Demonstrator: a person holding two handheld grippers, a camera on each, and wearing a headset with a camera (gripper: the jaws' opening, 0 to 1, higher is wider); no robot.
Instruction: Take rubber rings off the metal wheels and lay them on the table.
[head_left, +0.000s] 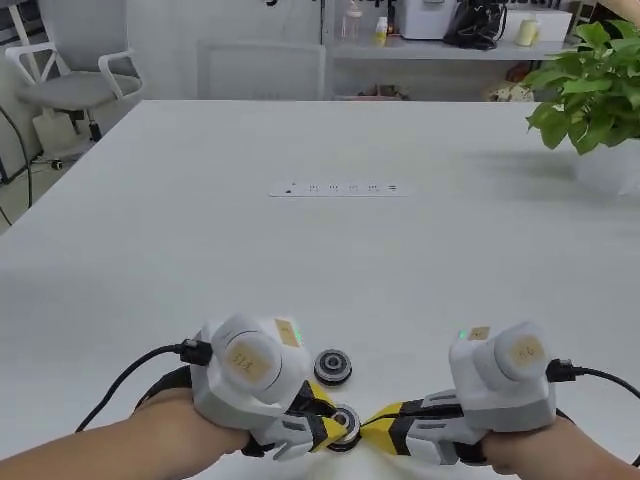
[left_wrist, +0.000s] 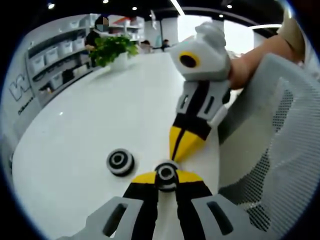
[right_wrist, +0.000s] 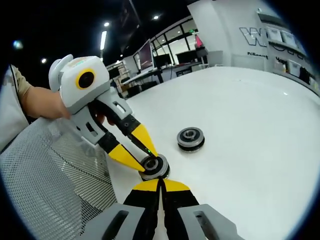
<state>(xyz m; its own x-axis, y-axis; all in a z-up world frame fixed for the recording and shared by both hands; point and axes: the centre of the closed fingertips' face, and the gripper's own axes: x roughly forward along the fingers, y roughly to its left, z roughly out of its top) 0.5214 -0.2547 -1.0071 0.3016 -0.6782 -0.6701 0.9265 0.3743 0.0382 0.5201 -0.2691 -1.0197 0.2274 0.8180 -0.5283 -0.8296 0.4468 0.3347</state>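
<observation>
Head view: left tongs (head_left: 336, 424) clamped on small round metal wheel with black rubber ring (head_left: 347, 419), right tongs (head_left: 367, 426) together, tips touching it; second such wheel (head_left: 333, 366) just beyond left tongs on white worktop (head_left: 300, 260).

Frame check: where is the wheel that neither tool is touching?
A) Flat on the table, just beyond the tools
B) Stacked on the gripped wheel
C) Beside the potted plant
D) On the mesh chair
A: the loose wheel lies flat on the table, apart from the gripped wheel that the left tool clamps.
</observation>
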